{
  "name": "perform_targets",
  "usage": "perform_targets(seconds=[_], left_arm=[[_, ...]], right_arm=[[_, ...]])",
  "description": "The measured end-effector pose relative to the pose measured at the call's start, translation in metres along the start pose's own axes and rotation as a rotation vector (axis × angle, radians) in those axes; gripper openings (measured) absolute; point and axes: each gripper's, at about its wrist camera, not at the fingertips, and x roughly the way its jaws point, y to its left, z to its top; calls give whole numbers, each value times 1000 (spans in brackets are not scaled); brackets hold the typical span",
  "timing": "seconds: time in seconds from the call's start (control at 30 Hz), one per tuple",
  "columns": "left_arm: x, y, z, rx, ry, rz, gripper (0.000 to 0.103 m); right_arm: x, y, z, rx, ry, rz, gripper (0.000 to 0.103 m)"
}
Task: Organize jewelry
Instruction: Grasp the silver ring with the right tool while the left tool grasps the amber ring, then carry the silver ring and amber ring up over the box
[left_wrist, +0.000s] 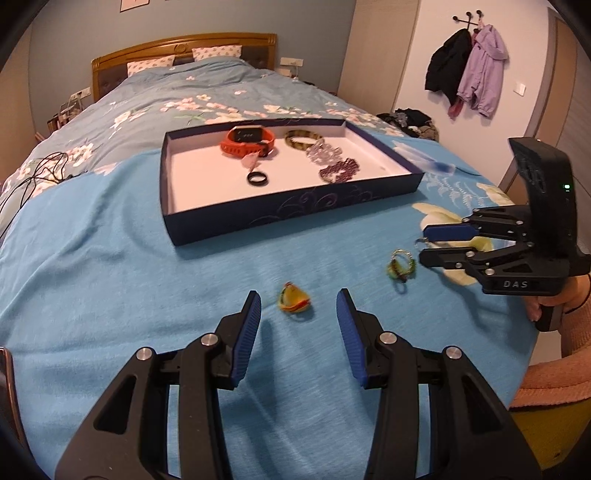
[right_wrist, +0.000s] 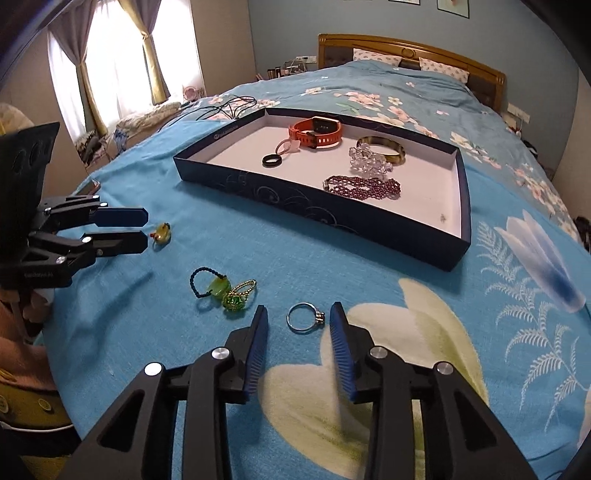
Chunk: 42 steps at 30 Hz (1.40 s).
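A dark blue tray (left_wrist: 295, 212) (right_wrist: 314, 210) on the bed holds an orange watch (left_wrist: 245, 142) (right_wrist: 317, 131), a black ring (left_wrist: 257, 178) (right_wrist: 271, 160), a bangle (right_wrist: 380, 147), clear beads and purple beads (right_wrist: 362, 187). My left gripper (left_wrist: 298, 302) (right_wrist: 146, 228) is open, its fingers either side of a yellow ring (left_wrist: 293, 302) (right_wrist: 161, 233) on the cover. My right gripper (right_wrist: 298, 316) (left_wrist: 423, 243) is open around a silver ring (right_wrist: 304, 317). Green beaded rings (left_wrist: 400, 267) (right_wrist: 225, 291) lie between the grippers.
Black cables (left_wrist: 40, 173) (right_wrist: 229, 105) lie on the floral cover left of the tray. The bed's near edge is beside my right hand (left_wrist: 535, 306). Jackets (left_wrist: 465, 70) hang on the wall.
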Motion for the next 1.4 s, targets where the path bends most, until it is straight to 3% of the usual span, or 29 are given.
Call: perform_targets(seconds=[0.13,0.3,0.37,0.5,0.53,0.9,0.97,1.1,1.23,1.4], left_arm=[[9,2,2,6,33,5,38],[15,1,3,7,56,-2,32],[15,0,3,8,58,-2,22],[16,-1,3,11,58,4,19],[15,0,3,10,57,4,18],[17,-1,4,7,59,-5,25],[18,0,5,1,63,-5,19],[18,0,6,-1,59,0,17],[18,-1,6,-2,53,1,17],[18,1,6,-9,53,-1,17]], right_arm=[[0,4,0,-22,0,-3,21],[0,6,0,-32,-1,-1,19],[-1,6,0,-28,-2,0,18],[-2,5,-1,-17,-6,4,14],[-3,4,-1,-13,-10,6,6],[-5,-5,-1,27,-19,39,1],[-7,-7,-1,38,-27,53,1],[-9,-10,0,56,-36,60,1],[-10,-16,2,94,-44,86,13],[2,-10,5,64,-3,69,15]])
